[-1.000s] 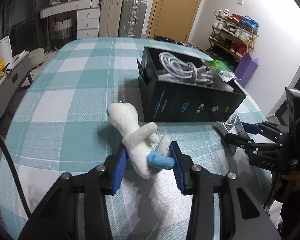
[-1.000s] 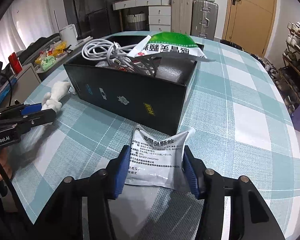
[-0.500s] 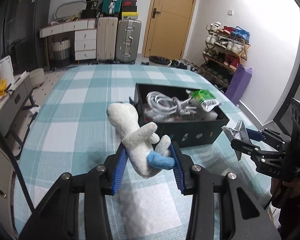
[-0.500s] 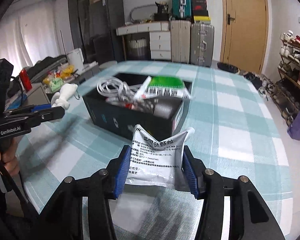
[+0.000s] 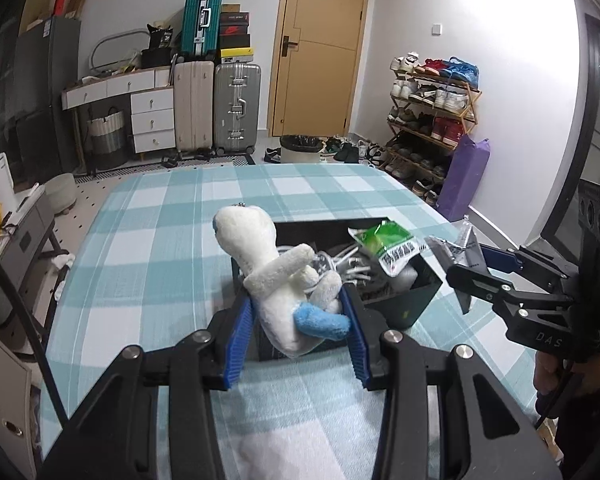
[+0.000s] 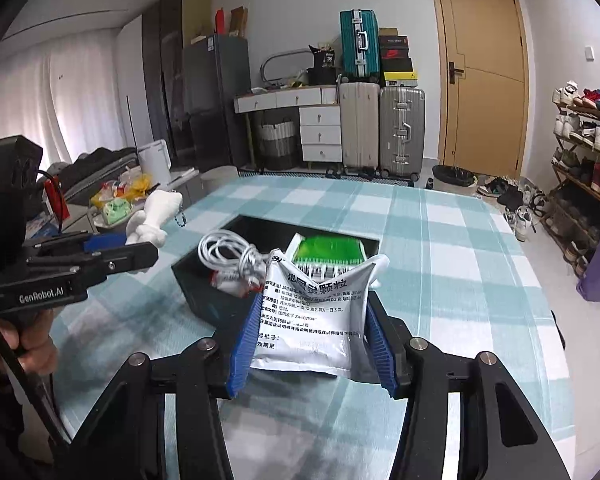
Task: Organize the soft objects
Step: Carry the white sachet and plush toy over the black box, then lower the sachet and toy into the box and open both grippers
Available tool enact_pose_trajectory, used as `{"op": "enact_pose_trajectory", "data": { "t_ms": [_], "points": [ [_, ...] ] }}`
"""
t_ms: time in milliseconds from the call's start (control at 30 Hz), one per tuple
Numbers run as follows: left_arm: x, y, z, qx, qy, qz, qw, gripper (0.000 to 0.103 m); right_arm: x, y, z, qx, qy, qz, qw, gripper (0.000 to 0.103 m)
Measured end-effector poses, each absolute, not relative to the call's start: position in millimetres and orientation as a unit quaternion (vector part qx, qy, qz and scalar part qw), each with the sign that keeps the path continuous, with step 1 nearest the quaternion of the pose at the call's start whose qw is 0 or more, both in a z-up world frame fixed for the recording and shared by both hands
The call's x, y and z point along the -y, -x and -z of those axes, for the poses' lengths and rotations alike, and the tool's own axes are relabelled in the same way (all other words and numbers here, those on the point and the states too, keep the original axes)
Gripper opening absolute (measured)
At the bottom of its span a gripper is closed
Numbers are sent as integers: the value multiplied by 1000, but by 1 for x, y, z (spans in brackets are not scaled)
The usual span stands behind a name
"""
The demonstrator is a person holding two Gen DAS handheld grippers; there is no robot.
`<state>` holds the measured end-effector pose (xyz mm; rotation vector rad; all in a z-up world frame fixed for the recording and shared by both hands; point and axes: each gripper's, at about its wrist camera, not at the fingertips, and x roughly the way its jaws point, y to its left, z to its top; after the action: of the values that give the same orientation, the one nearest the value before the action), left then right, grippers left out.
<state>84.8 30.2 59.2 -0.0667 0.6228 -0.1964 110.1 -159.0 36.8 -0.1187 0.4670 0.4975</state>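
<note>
We've got the white plush toy (image 5: 278, 280) clamped in the left gripper (image 5: 298, 330) jaws, up over the black box (image 6: 204, 276) on the checked bench (image 6: 452, 264). Right gripper (image 6: 312, 344) jaws pinch the silver sachet (image 6: 312, 316) above the box's near edge.

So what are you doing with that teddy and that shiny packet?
A person is tidying soft things, holding a pair of tongs in each hand. The left tongs are squeezing a white plush toy with a blue foot, held up in the air. The right tongs are pinching a silver packet with printed writing, also held up off the checked tablecloth. Both hang just above the black box, which already holds a white cable and a green packet.
</note>
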Motion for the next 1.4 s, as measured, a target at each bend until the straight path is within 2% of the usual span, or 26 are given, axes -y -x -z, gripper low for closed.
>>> {"op": "enact_pose_trajectory", "data": {
  "t_ms": [500,1400],
  "points": [
    [-23,-125,-60,-304,18,110,946,42,148,-145,-44,-225,54,-227,946,51],
    [-12,-168,-34,-339,3,126,932,42,104,-204,-9,-284,85,-271,916,51]
  ]
}}
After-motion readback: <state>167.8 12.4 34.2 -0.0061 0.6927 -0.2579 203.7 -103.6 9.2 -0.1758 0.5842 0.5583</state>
